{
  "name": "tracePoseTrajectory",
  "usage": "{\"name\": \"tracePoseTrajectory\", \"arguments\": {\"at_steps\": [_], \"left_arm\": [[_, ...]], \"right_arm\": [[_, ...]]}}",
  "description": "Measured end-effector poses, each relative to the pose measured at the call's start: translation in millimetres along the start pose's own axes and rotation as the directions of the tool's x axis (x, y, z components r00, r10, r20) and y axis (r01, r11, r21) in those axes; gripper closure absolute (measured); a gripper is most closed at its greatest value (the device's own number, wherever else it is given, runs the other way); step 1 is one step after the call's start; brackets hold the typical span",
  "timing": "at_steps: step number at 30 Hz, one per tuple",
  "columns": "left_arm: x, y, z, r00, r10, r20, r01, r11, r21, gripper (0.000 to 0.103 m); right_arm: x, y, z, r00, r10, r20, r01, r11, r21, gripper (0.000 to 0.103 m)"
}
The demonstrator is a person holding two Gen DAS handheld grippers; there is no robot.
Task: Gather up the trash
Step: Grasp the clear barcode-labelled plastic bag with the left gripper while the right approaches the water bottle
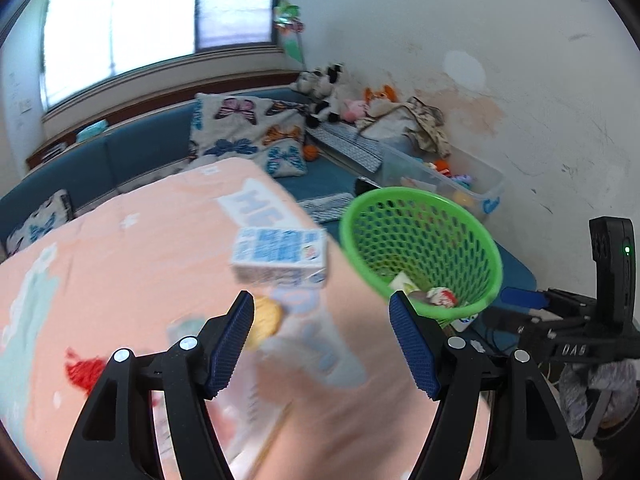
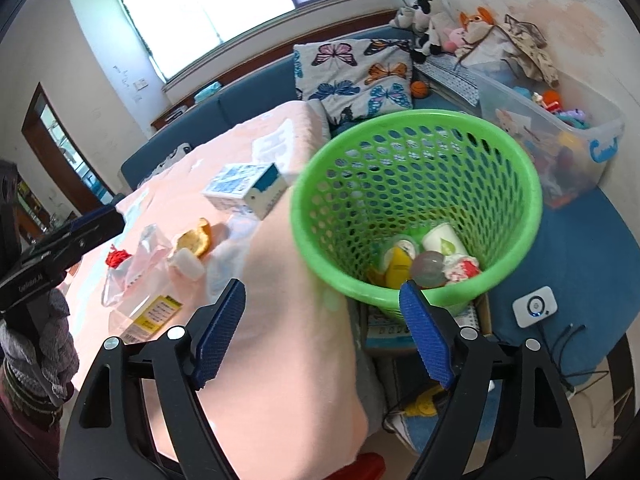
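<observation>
Trash is lying in two places: some on the pink blanket-covered table (image 2: 280, 340) and some already inside the green basket (image 2: 416, 216), which is standing just past the table's right edge.

Going left to right in the right wrist view, a red scrap (image 2: 118, 258) is sitting near the table's left edge, a clear plastic bag (image 2: 140, 280) with a yellow label is lying just beside it, then a small white piece (image 2: 188, 264) touching an orange peel (image 2: 196, 238), and a blue-and-white carton (image 2: 244, 190) farther back toward the far edge. Only this view is showing the basket's contents clearly: a paper cup (image 2: 442, 240), a yellow item, a greyish ball and a crumpled red-and-white wrapper. The left wrist view is blurring the table items, showing the carton (image 1: 280, 256) sharpest and the peel (image 1: 264, 320) just behind the left finger.

The left gripper (image 1: 322, 340) is hanging over the table with fingers apart and nothing between them. The right gripper (image 2: 322, 332) is likewise standing apart and empty, straddling the table's right edge and the basket's near rim. The table's near right corner is lying bare.
</observation>
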State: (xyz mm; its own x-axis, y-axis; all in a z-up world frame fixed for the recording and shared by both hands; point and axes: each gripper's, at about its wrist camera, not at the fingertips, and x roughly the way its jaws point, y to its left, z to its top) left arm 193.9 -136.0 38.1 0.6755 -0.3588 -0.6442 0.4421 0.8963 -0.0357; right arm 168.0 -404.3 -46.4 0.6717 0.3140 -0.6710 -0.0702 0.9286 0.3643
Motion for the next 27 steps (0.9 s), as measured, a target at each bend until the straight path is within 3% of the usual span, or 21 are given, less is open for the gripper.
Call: {"name": "tracePoseTrajectory", "arguments": {"at_steps": [6,14,22,27], "left_arm": [[-30,34,-35,0.999,0.042,0.009,-0.042,0.998,-0.057,0.035],[-33,60,-75,0.997,0.078,-0.022,-0.079,0.994,-0.081,0.035],[-16,72,-76,0.997,0.066,-0.044,-0.069,0.993,-0.091,0.042],[-6,71,-80,0.996,0.052,-0.067,-0.058,0.995,-0.084,0.053]], "right_arm": [[2,24,0,0.999,0.034,-0.002,-0.034,0.999,-0.029,0.024],[8,52,-3,0.998,0.062,-0.017,-0.063,0.996,-0.071,0.023],[14,69,-6,0.997,0.075,-0.033,-0.078,0.993,-0.092,0.023],[16,76,-6,0.995,0.086,-0.041,-0.090,0.991,-0.100,0.023]]}}
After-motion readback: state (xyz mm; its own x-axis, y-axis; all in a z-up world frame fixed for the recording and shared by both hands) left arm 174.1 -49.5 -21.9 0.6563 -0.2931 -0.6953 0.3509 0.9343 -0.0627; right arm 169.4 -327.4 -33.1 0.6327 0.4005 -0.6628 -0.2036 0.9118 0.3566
